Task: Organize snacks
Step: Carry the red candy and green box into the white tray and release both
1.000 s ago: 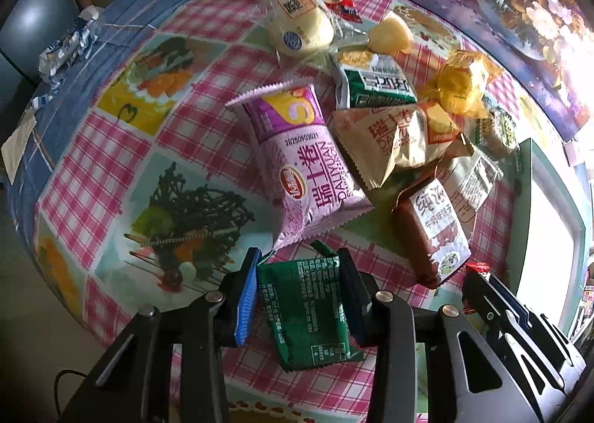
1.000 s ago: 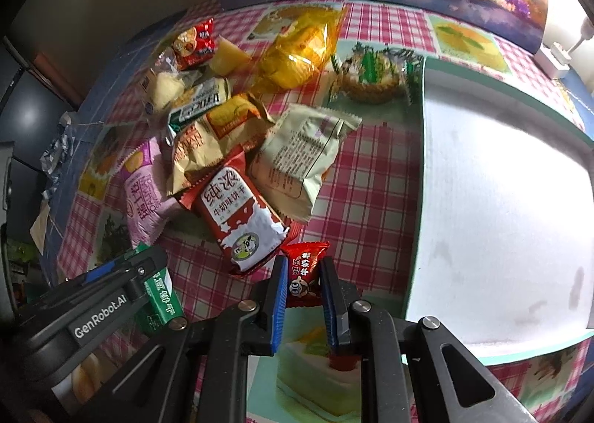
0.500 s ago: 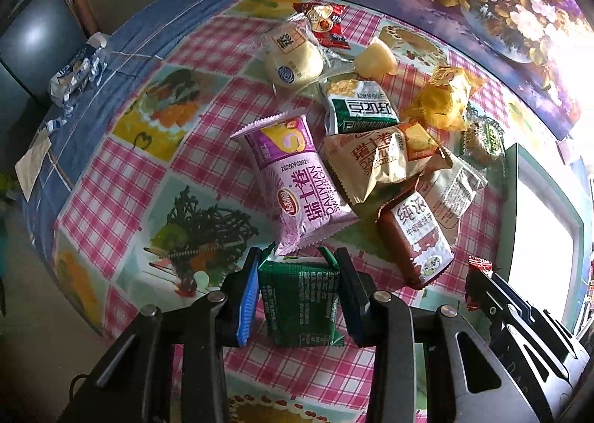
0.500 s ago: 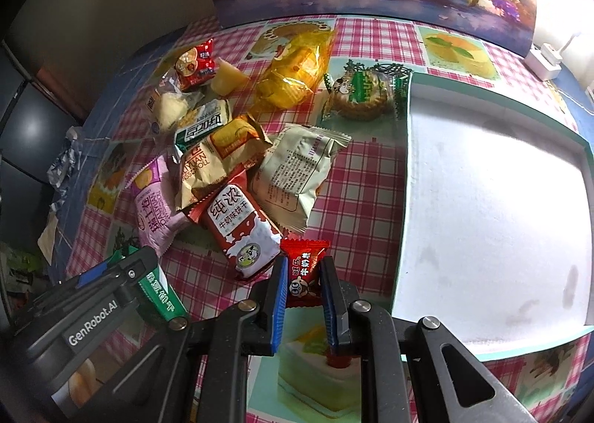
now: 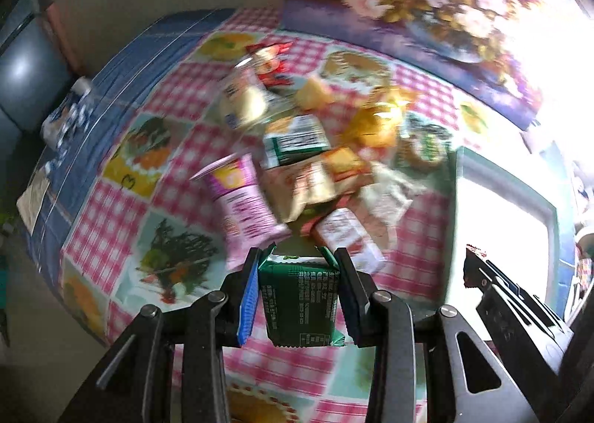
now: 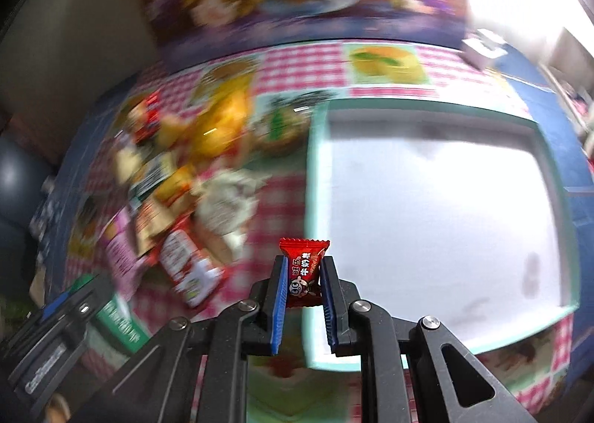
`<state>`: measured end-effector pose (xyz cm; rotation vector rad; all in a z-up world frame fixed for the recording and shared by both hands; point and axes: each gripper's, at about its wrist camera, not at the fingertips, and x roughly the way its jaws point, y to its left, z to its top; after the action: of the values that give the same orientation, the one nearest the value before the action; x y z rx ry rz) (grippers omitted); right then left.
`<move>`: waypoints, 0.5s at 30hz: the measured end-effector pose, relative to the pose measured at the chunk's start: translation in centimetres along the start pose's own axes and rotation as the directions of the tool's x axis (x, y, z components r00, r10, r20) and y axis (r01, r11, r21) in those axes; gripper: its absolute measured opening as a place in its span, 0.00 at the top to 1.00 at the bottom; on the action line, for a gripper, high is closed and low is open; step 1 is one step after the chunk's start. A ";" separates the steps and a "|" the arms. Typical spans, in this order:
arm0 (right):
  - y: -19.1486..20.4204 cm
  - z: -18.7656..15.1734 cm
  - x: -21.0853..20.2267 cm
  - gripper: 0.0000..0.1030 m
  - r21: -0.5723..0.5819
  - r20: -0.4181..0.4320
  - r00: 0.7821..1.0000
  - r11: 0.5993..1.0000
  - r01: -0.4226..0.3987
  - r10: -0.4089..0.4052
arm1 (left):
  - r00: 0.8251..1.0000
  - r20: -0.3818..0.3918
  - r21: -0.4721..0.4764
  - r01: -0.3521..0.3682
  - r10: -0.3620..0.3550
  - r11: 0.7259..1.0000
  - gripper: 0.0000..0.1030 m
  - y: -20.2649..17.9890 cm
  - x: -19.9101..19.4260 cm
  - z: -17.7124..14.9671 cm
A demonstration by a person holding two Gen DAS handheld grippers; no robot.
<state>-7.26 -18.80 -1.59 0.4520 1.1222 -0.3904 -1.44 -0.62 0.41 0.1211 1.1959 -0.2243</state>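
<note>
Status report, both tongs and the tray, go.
Left tongs shut on green packet. Right tongs shut on red candy. White tray empty, nothing blocking. Snack pile remains beside it.

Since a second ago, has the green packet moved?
Yes. The green packet, clamped in the left gripper, has lifted off the tablecloth; the cloth's print looks smaller and farther below.

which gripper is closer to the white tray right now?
Right. The right gripper, shut on the red candy, is at the white tray's near corner. The left gripper, holding the green packet, is farther out over the tablecloth.
</note>
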 end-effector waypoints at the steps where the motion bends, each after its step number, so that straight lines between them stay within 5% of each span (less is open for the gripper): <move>1: -0.8 0.1 0.0 0.82 0.023 0.007 1.000 0.999 0.025 -0.025 | 1.000 -0.001 0.019 0.010 -0.010 1.000 0.61 -1.0 -0.2 0.2; 15: -11.7 0.9 -0.9 0.81 0.312 0.017 0.977 0.930 0.196 -0.212 | 0.994 -0.058 0.219 0.099 -0.089 0.971 0.61 -13.7 0.7 2.3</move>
<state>-12.97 -29.08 -2.18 0.5981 1.0656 -0.7636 -2.35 -14.44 0.92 0.2665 1.2231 -0.4408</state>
